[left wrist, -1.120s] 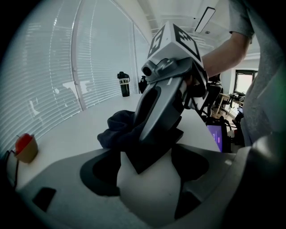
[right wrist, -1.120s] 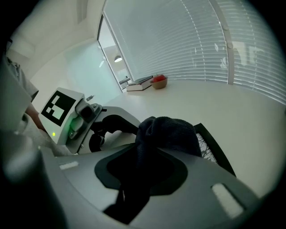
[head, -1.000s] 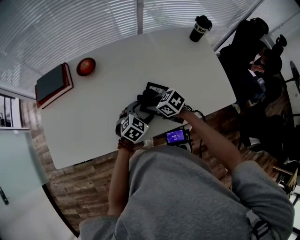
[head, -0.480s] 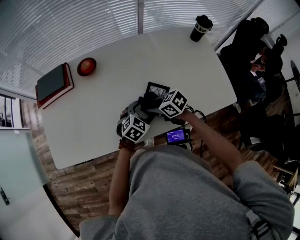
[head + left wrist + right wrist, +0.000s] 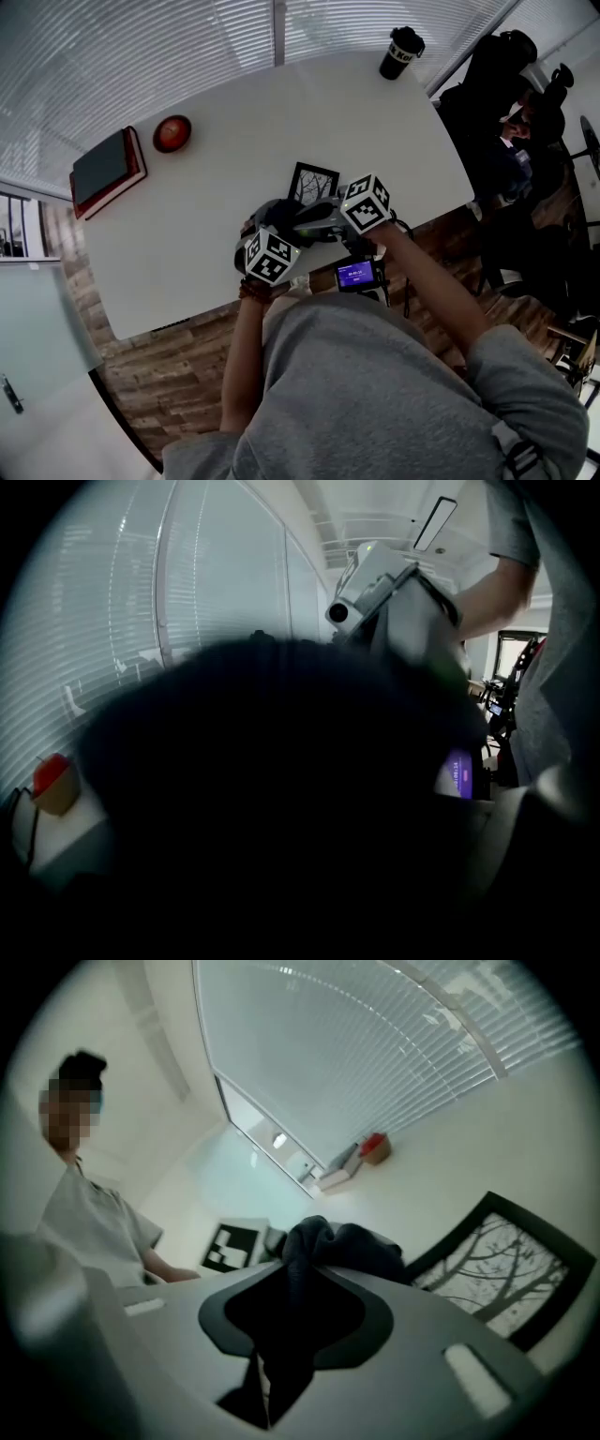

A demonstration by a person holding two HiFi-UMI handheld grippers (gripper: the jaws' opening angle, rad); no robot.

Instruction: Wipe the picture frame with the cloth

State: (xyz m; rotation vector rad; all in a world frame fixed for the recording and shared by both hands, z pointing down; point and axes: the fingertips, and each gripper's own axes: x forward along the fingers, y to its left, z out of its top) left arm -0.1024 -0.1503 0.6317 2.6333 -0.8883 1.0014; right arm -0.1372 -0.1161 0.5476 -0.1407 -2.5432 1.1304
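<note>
The right gripper [image 5: 309,221] is now lifting clear to the right of the frame [image 5: 313,183], which is lying more exposed on the table [image 5: 234,112] than a second ago. Its jaws are clenching the dark cloth [image 5: 337,1241]. The left gripper [image 5: 266,217] is holding its place. Its jaws have just been opening, but a dark mass, probably the cloth, is blocking its view, so any grip is unclear. A lidded cup [image 5: 401,54] is standing at the far edge, its contents hidden.

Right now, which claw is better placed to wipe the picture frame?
Right. The right claw is clamped on the cloth, and the picture frame stands close beside that cloth on the table.
</note>
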